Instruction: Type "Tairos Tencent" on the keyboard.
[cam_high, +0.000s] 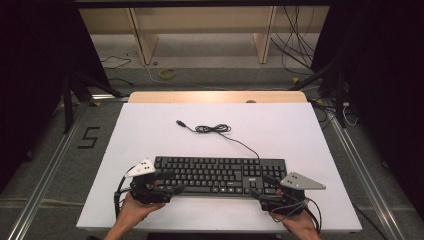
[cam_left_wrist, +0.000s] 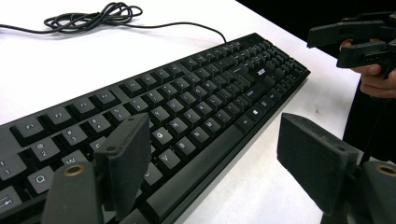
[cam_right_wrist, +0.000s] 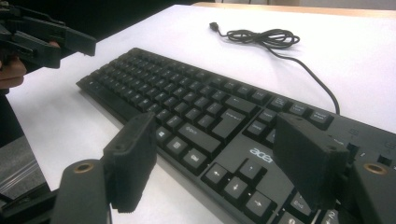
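A black keyboard (cam_high: 220, 175) lies flat near the front of the white table (cam_high: 150, 125). Its thin black cable (cam_high: 215, 129) runs back to a loose coil and ends in a USB plug (cam_high: 179, 121). My left gripper (cam_high: 171, 182) is at the keyboard's front left corner. Its jaws (cam_left_wrist: 217, 158) stand wide open, one over the keys and one over the bare table, so the front edge lies between them untouched. At the front right corner, my right gripper (cam_high: 260, 186) is also open (cam_right_wrist: 219, 158), with the arrow keys between its jaws.
The cable coil (cam_right_wrist: 264, 36) lies behind the keyboard on the table's rear half. A wooden strip (cam_high: 215, 96) borders the far edge. Beyond it, loose cables and a yellow ring (cam_high: 167, 73) lie on the floor. Metal rails (cam_high: 50, 170) flank the table.
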